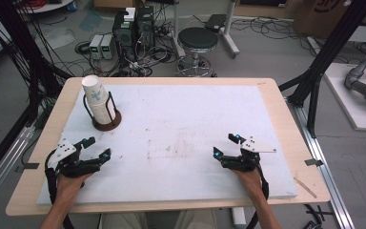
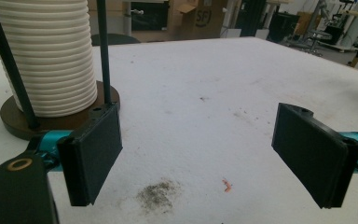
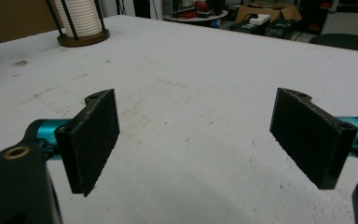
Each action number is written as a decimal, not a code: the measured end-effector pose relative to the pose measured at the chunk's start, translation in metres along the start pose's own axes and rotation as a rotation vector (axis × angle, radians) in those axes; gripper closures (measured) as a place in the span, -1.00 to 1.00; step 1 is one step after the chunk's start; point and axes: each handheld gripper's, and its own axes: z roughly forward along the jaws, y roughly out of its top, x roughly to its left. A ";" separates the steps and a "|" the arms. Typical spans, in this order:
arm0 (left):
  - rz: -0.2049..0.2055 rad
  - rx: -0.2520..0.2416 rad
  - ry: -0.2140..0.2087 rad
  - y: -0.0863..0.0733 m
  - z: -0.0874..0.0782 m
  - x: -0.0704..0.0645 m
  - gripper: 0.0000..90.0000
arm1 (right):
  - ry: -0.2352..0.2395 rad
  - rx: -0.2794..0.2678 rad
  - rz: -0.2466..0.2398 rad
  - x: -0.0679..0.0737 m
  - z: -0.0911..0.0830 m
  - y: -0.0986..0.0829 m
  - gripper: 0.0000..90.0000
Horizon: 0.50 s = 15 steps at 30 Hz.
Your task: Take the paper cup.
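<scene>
A stack of white paper cups (image 1: 96,101) stands in a black wire holder on a round brown base (image 1: 107,122) at the table's far left. My left gripper (image 1: 97,147) rests open near the front left, a short way in front of the holder, nothing between its jaws. In the left gripper view the ribbed cup stack (image 2: 51,56) rises close ahead on the left, and the left gripper (image 2: 200,154) is wide open over the white mat. My right gripper (image 1: 227,145) sits open at the front right, empty. The right gripper view shows the right gripper (image 3: 196,144) and the cup stack (image 3: 81,18) far off.
A white mat (image 1: 171,138) covers most of the wooden table (image 1: 286,114) and carries faint stains in its middle. Beyond the far edge stand a black stool (image 1: 198,40), computer boxes (image 1: 133,28) and cables on the floor. Black frame posts flank both sides.
</scene>
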 end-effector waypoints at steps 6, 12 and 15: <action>-0.008 0.007 0.004 0.000 0.000 0.001 -0.65 | 0.003 0.002 0.004 -0.001 0.000 0.000 -0.65; -0.003 0.006 0.008 0.000 0.001 0.000 -0.65 | -0.002 0.000 0.001 -0.001 0.000 0.000 -0.65; -0.010 0.010 0.015 0.001 0.001 0.001 -0.65 | -0.003 0.002 0.004 -0.001 0.000 0.000 -0.64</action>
